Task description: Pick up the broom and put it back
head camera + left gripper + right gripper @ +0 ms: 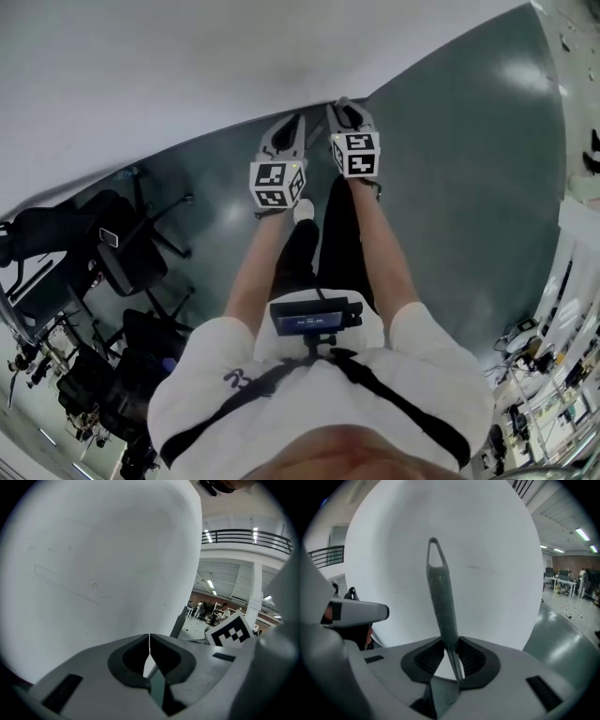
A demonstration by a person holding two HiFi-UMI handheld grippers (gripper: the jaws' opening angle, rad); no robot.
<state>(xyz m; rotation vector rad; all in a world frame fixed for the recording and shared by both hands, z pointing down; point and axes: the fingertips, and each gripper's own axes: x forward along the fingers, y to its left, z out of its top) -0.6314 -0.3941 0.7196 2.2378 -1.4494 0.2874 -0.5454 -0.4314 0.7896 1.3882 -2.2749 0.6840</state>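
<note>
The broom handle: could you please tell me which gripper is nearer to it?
Right. The right gripper is shut on the broom handle, its looped end rising past the jaws. The left gripper, jaws together and empty, sits alongside, off the handle.

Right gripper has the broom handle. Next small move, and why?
Probably lift the broom handle straight up with the right gripper: its jaws clamp it, the left gripper is shut and empty, and the white wall stands close ahead.
</note>
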